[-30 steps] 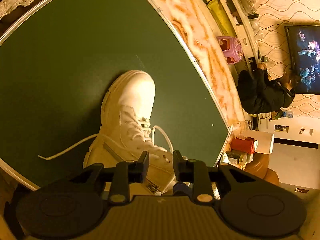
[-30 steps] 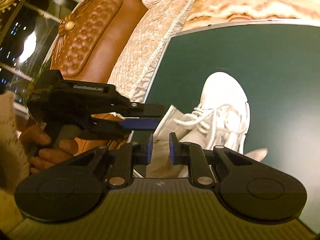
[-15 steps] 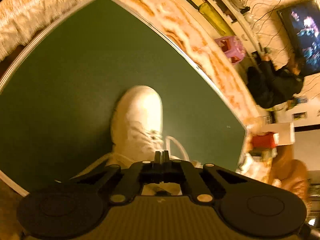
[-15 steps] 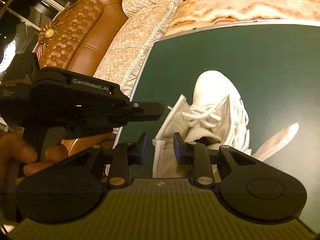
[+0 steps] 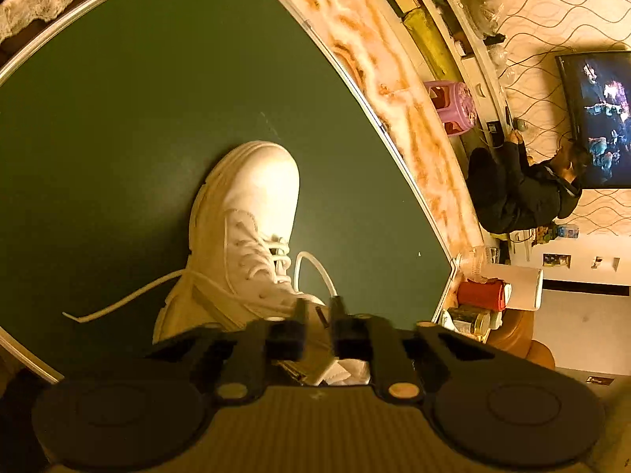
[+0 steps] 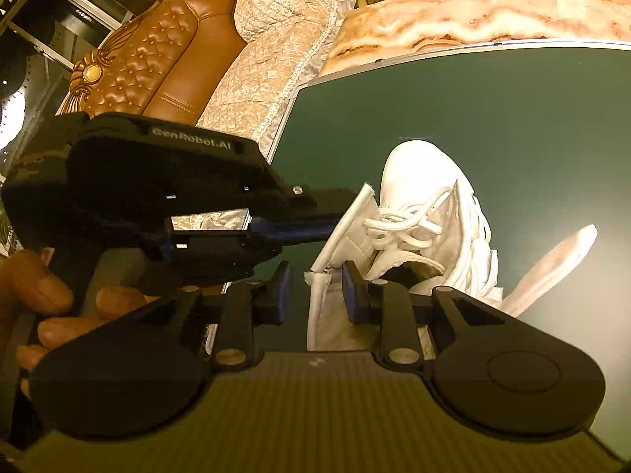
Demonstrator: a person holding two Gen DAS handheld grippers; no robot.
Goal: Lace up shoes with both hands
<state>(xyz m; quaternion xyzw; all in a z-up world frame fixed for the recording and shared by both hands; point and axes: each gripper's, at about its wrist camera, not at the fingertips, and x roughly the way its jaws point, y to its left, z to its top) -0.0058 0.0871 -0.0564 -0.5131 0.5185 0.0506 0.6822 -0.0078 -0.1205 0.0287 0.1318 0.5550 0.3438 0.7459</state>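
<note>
Green worktop [image 5: 118,118], white shoe [image 5: 252,197] near its front edge, toe toward the far edge, laces undone.

Left claw [image 5: 317,315] sits at the shoe's collar, jaws just opened a little, released, nothing gripped that I can see. Right claw [image 6: 317,291] has just been opening too; the collar edge [image 6: 321,303] stands between its jaws, not pinched. One loose lace end [image 5: 118,303] trails toward the worktop's left edge. My read: steady the collar with one claw, pinch the lace close to its tip, pull straight, don't drag the shoe.
</note>
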